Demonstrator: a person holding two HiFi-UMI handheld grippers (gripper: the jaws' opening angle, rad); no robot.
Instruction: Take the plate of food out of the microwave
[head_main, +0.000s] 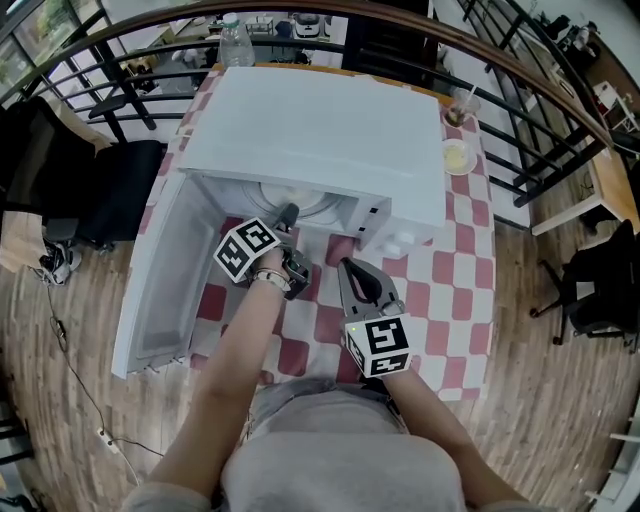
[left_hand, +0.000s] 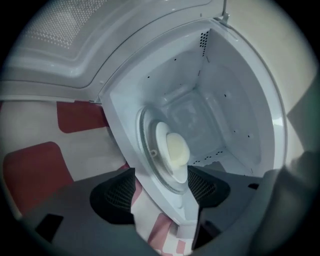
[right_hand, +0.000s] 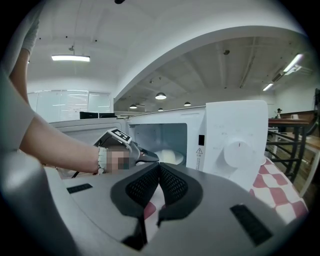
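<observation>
Plate of food (left_hand: 172, 152) sits inside microwave (left_hand: 235, 100), just ahead of ur left gripper (left_hand: 160, 192), jaws wide apart, empty; right gripper (right_hand: 159, 172) jaws together. Close early & you'd prob pinch the sill, not the rim.

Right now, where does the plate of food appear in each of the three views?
Head view: the plate of food is at upper centre, deep inside the open microwave, only partly seen under its roof.
Left gripper view: near the centre, seen tilted, in the cavity.
Right gripper view: centre, small, inside the cavity.
Shared landmark: the microwave's white open cavity.
</observation>
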